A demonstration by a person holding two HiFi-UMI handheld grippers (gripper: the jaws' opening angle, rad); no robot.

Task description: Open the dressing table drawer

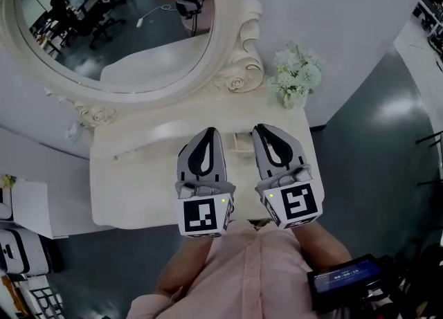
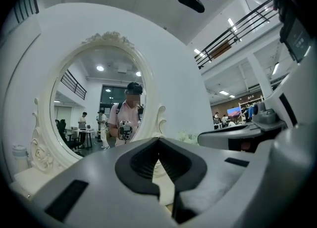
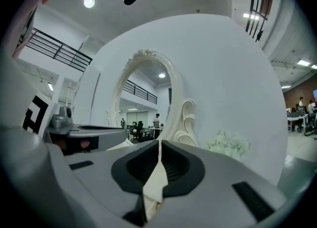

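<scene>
The cream dressing table (image 1: 131, 179) stands below me, with its oval mirror (image 1: 118, 20) at the back; its drawer front is hidden under my hands and body. My left gripper (image 1: 210, 131) and right gripper (image 1: 260, 129) hang side by side over the table top and point at the mirror. Both are shut, with nothing between their jaws. In the left gripper view the left gripper (image 2: 158, 140) has its tips together in front of the mirror (image 2: 99, 108). The right gripper view shows the right gripper (image 3: 159, 143) with its tips touching, and cream table behind them.
A bunch of pale flowers (image 1: 296, 75) stands at the table's back right corner. The mirror's carved scroll frame (image 1: 239, 68) rises behind the grippers. A white cabinet (image 1: 28, 207) is at the left, and dark floor (image 1: 374, 138) at the right. A small screen device (image 1: 342, 279) sits by my right arm.
</scene>
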